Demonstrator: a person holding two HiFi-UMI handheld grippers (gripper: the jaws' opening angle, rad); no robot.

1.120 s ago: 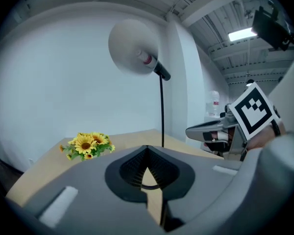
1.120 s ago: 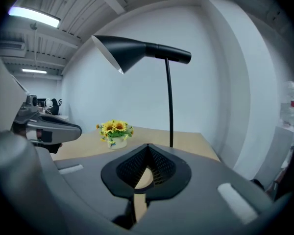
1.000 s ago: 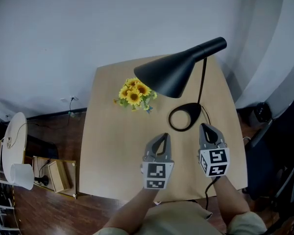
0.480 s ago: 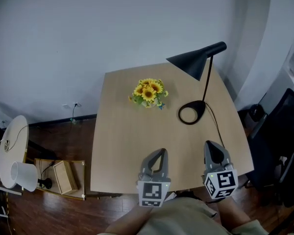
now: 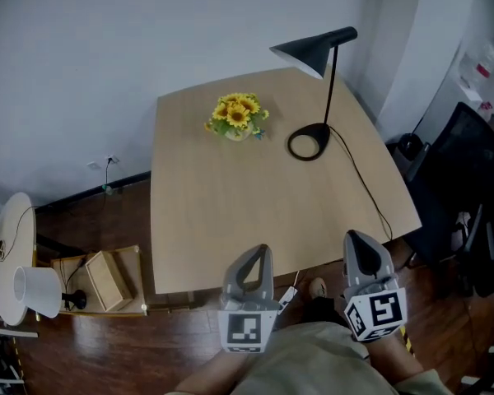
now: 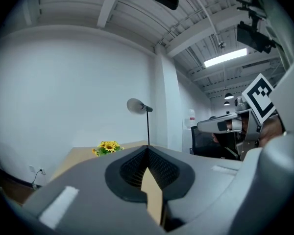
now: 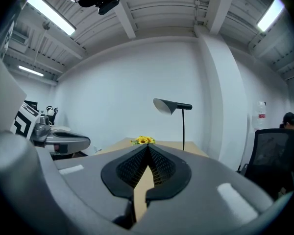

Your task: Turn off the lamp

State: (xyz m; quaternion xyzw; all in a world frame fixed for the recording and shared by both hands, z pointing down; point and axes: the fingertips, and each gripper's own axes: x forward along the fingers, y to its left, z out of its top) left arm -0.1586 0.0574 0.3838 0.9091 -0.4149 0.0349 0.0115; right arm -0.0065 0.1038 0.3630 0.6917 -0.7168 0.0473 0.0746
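The left tool point(image 5: 260, 253) and the right tool point(image 5: 354, 239) hover side by side over the near edge of the counter point(image 5: 222, 212), each with its jaws pressed together on nothing. The black lamp point(image 5: 313, 52) stands at the counter's far right corner, well apart from both tools. Its cord point(image 5: 358, 179) trails toward the near right edge. A bunch of sunflowers point(image 5: 236, 113) sits near the lamp, to its left.
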